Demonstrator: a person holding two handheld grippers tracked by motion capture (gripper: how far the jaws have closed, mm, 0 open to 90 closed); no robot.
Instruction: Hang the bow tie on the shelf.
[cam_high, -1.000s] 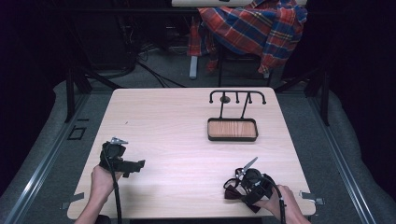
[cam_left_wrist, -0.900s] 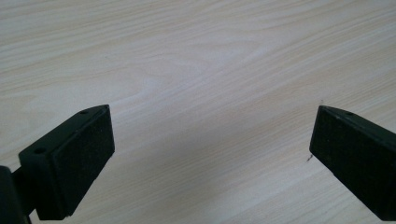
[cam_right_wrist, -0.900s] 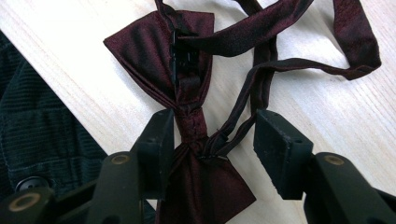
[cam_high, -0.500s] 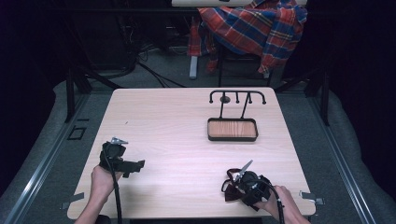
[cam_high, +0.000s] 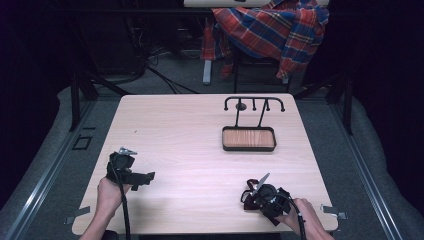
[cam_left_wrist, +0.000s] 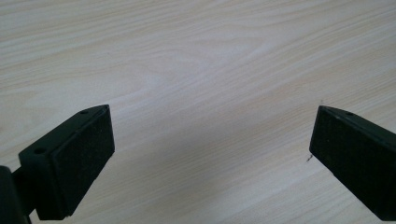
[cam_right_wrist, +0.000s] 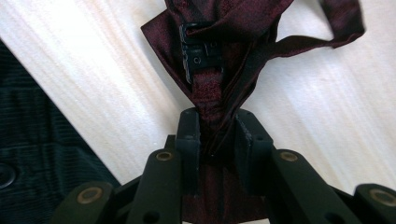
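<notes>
Your right claw (cam_right_wrist: 217, 133) pinches the dark red bow tie (cam_right_wrist: 219, 56) between its jaws; lift gently so the strap ahead doesn't snag. Your left claw (cam_left_wrist: 210, 154) hangs wide, empty above the bench (cam_left_wrist: 210, 56).

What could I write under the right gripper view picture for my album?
The right gripper pinches a dark red bow tie over the wooden table.

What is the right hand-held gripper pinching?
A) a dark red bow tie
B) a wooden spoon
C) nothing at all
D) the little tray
A: in the right gripper view, the right hand-held gripper has its jaws closed on the dark red bow tie, whose fabric bunches between them, near the table's front edge.
</notes>
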